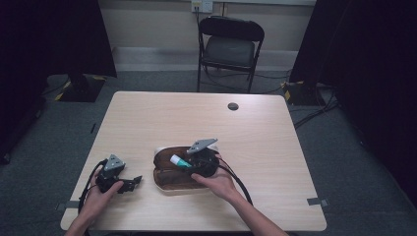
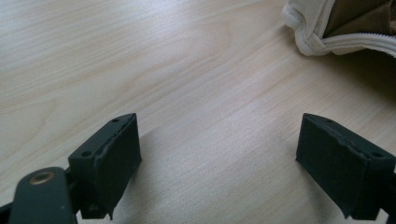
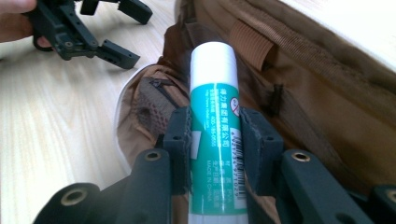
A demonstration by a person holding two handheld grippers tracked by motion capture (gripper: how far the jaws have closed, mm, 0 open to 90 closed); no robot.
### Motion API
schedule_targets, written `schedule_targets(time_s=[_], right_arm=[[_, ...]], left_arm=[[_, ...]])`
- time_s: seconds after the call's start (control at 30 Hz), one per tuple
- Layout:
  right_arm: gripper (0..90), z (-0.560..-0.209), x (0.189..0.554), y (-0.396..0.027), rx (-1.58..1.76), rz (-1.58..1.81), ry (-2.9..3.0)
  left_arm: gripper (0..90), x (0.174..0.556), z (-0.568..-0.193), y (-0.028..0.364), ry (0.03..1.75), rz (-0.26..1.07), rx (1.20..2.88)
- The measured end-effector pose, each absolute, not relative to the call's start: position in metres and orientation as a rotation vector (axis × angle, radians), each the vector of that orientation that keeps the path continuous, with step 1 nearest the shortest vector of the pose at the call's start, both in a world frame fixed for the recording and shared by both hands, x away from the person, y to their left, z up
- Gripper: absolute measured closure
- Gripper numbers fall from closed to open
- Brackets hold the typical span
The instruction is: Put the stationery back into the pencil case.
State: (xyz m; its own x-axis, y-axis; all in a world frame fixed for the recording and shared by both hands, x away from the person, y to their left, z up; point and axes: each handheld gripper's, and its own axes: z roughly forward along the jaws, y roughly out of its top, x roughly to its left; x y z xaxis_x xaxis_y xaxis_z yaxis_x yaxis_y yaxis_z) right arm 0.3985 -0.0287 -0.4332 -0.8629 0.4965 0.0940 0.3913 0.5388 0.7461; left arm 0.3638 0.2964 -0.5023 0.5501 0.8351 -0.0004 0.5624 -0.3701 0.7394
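I have the glue stick (image 3: 215,126) clamped between the jaws of my right gripper (image 3: 215,140), the pads pressing on both sides of its green-and-white label, and it sits over the open brown pencil case (image 3: 327,107) that lies on the tabletop (image 1: 206,118). In the high view the right gripper (image 1: 189,162) hovers above the case's (image 1: 169,183) inside, with the stick (image 1: 180,161) pointing toward the case's left end. My left gripper (image 1: 132,182) rests on the tabletop just left of the case, jaws standing wide apart with nothing between them; in its own view I see bare wood between the pads and the cream-piped corner of the case (image 2: 336,32) at the upper right. The step in hand, as I judge it, is to lay the stick down inside the case. To do it well I want the stick's length lined up with the long axis of the case, so it drops into the trough and does not bridge the zipper edges. I lower until the stick's underside meets the lining, then ease the jaws apart only a little, since a round tube will roll if dropped from height. I watch the elastic loops and mesh pocket on the lining, because the white cap could snag there. If the soft wall folds inward, my left gripper is near enough to pin the rim.
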Motion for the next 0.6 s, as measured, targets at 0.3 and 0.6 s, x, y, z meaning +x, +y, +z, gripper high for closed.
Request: schedule_targets(time_s=[0.3, 0.6], right_arm=[[66.0, -0.4427, 0.4072, -0.0198, 0.793, 1.212, 2.667], [65.6, -0.4427, 0.4101, -0.0231, 0.821, 1.218, 2.669]], left_arm=[[13.3, 0.3635, -0.5022, 0.2965, 1.121, 0.494, 2.08], [13.3, 0.3635, -0.5023, 0.2964, 1.121, 0.494, 2.08]])
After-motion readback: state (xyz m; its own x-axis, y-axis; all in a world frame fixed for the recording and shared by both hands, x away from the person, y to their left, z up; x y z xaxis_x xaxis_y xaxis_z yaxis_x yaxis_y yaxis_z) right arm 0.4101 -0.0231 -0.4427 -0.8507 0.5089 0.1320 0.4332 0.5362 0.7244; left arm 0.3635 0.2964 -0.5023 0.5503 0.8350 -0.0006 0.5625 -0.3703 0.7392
